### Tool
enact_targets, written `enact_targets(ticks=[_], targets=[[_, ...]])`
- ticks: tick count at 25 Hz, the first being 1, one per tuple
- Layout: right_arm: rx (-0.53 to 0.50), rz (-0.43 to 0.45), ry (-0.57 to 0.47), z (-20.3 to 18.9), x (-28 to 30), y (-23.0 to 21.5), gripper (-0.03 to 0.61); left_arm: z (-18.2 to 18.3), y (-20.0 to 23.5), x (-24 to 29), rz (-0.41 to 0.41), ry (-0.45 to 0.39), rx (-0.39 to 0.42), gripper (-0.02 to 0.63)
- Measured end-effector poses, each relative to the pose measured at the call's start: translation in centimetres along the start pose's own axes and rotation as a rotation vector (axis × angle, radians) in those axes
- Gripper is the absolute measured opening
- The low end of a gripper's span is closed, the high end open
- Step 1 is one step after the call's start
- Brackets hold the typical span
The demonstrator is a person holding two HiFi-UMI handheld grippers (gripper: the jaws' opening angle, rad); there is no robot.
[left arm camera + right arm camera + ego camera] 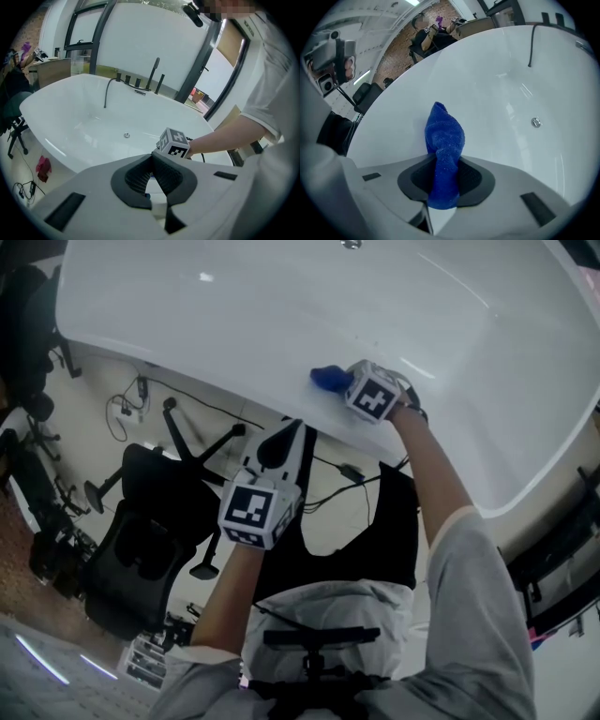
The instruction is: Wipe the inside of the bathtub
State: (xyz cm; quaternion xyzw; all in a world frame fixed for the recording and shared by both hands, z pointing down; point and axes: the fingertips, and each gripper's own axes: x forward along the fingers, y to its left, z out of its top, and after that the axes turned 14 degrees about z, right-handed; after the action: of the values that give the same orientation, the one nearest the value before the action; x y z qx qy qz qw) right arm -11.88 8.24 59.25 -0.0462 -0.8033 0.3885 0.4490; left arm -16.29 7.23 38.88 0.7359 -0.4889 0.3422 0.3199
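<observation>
A large white bathtub fills the top of the head view, its drain showing in the right gripper view. My right gripper reaches over the near rim and is shut on a blue cloth, which sticks out past the jaws against the tub's inner wall. My left gripper hangs outside the tub, below the rim, jaws pressed together with nothing between them. In the left gripper view the left gripper points at the tub and at the right gripper's marker cube.
Dark taps and a spout stand at the tub's far edge. A black office chair and cables lie on the floor left of me. A pink item lies on the floor by the tub.
</observation>
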Motion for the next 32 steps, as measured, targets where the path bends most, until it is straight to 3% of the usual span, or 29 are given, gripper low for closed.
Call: enact_targets(ticks=[16,18,23,32], targets=[[0.114,-0.037,0.179,-14.3,-1.8,-1.1,0.098,-0.9,-4.9,3.2,-0.082,0.001,0.004,0.003],[0.104,-0.034,0.165,-14.3,-1.6,-1.3,0.098,-0.8,-5.1,3.7,-0.086,-0.006,0.000,0.003],[-0.022,-0.122,0.206,-11.2,-1.9,-2.9,0.097,-1.4,-4.3,4.2,-0.076,0.007,-0.011,0.003],[-0.101,-0.133,0.171,-4.1,1.1,-5.3,0.094,-1.4,-2.1,4.5,-0.057,-0.007,-0.008,0.003]])
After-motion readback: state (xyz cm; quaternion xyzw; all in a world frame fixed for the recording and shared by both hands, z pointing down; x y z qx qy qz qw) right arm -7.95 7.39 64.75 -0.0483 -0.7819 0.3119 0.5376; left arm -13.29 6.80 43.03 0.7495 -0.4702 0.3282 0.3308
